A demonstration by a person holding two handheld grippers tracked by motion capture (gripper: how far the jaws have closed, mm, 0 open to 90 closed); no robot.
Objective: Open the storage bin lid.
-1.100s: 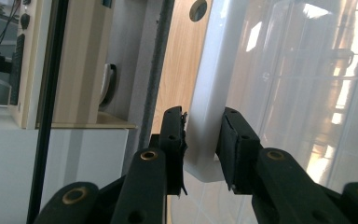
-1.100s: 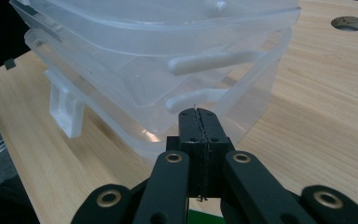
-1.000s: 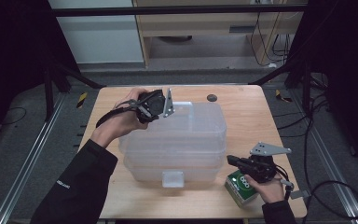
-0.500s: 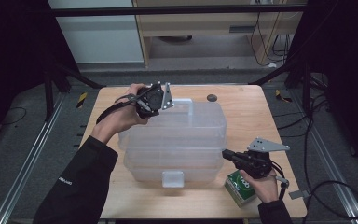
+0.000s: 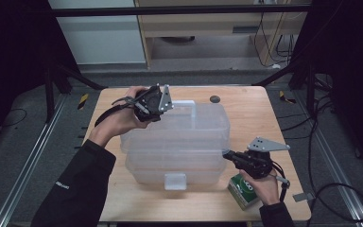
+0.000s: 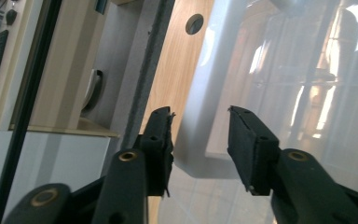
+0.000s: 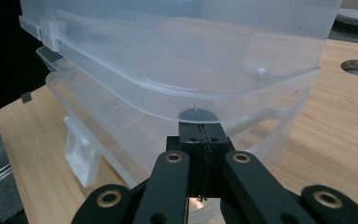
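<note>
Clear plastic storage box (image 5: 177,139) sat mid tabletop (image 5: 250,106), lid resting loose on the base. Looked light, thin-walled, slick, a bit flexy; best held at the lid rim or the front latch (image 5: 175,180). Left gripper (image 5: 155,103) at the far-left lid corner, jaws just opening, rim between them, unpinched. Right gripper (image 5: 230,155) closed, empty, tips under the near-right rim. Green packet (image 5: 244,191) crowded that hand.

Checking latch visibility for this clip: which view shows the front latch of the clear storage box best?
The high view: the latch faces the camera, centred on the box's front wall. The right gripper view shows it side-on at the left. The left gripper view looks across the lid instead.
</note>
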